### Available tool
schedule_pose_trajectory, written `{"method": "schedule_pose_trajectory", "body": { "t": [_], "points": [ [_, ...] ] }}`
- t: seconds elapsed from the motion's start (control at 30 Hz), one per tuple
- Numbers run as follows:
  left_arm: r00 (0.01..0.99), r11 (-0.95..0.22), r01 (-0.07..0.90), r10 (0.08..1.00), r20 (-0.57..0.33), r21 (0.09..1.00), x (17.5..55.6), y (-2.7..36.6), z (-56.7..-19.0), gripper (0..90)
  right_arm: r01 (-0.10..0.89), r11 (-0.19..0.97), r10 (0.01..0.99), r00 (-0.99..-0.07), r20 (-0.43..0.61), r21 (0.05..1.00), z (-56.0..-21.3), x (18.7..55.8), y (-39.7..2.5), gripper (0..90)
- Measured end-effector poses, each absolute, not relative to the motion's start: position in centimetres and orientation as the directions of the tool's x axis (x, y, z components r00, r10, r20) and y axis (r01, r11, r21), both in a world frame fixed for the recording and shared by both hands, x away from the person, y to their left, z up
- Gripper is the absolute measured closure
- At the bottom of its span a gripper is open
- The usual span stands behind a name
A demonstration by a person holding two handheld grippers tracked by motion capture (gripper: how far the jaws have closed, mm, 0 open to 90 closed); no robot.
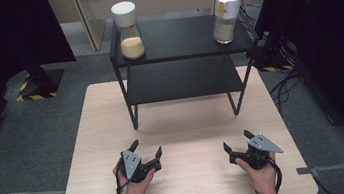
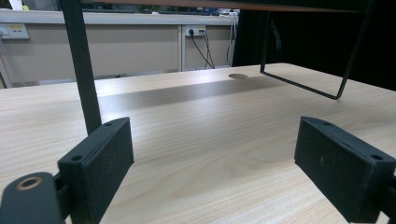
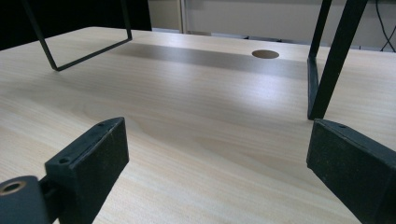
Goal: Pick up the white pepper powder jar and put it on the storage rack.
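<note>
Standing at the far half of the pale wooden surface [image 1: 184,125], a black 2-tier shelf [image 1: 182,55] carries 2 white-lidded glass jars: the left jar [image 1: 129,29] holds yellowish grains, the right jar [image 1: 225,17] paler grains. Nearer us than the shelf, we hold the left hand-held gripper [image 1: 147,152] and right hand-held gripper [image 1: 237,143], jaws spread wide, gripping nothing.

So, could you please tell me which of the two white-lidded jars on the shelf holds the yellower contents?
The left jar, at the left end of the black shelf's top; its fill is golden-yellow, while the right jar holds paler, greyish material.
</note>
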State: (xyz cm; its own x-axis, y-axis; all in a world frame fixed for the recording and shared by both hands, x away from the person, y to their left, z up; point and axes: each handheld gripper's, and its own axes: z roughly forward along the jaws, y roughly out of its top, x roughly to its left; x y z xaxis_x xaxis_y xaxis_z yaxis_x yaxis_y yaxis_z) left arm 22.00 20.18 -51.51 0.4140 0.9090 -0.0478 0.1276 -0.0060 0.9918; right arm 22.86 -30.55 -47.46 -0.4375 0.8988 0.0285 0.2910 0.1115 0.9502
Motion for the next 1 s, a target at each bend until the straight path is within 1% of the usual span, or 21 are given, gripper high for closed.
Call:
{"method": "schedule_pose_trajectory", "body": {
  "t": [1.0],
  "points": [
    [0.413,-0.004,0.13,0.909,-0.05,0.991,22.03,20.19,-51.48,11.3,0.287,0.097,0.9,-0.435,0.039,0.953,-48.04,22.63,-30.77,5.7]
  ]
}}
